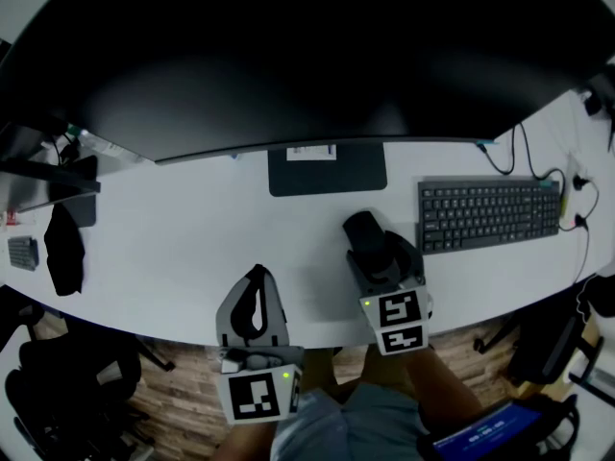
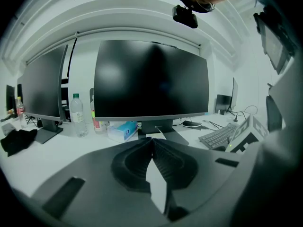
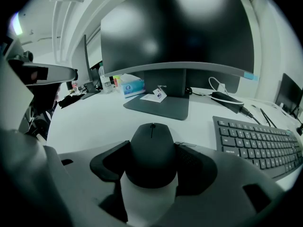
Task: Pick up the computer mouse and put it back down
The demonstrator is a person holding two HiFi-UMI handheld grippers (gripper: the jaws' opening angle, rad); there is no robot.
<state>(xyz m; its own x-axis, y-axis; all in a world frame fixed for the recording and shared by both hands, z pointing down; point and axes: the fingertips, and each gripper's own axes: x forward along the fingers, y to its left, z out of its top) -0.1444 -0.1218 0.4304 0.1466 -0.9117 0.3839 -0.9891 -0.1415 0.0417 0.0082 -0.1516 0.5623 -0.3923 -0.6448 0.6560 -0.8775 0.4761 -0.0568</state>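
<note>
Right tool (image 3: pixel 153 146) is clenched on the computer mouse (image 1: pixel 363 230): in the right gripper view its two dark pads sit against the mouse's left and right sides, with the scroll wheel end pointing away toward the monitor stand base (image 3: pixel 158 104). In the head view the mouse lies just right of centre, low over the white table (image 1: pixel 192 229), between the stand base above it and the table's near edge below. Whether it rests on the surface or is raised a little cannot be told. The keyboard (image 1: pixel 488 214) lies to the right of the mouse, near it but apart.

Left tool (image 2: pixel 152 141) is closed with nothing in it. In the left gripper view its jaw tips meet at centre frame, and only bare table shows through the gap below them. In the head view it sits at lower centre-left, over the near edge of the table and well apart from the mouse.

A large dark monitor (image 1: pixel 288 56) fills the upper part of the head view. A black cloth (image 1: pixel 64 248) lies at the left edge, and in the left gripper view a water bottle (image 2: pixel 77 115) stands at left beside a tissue box (image 2: pixel 122 130).
</note>
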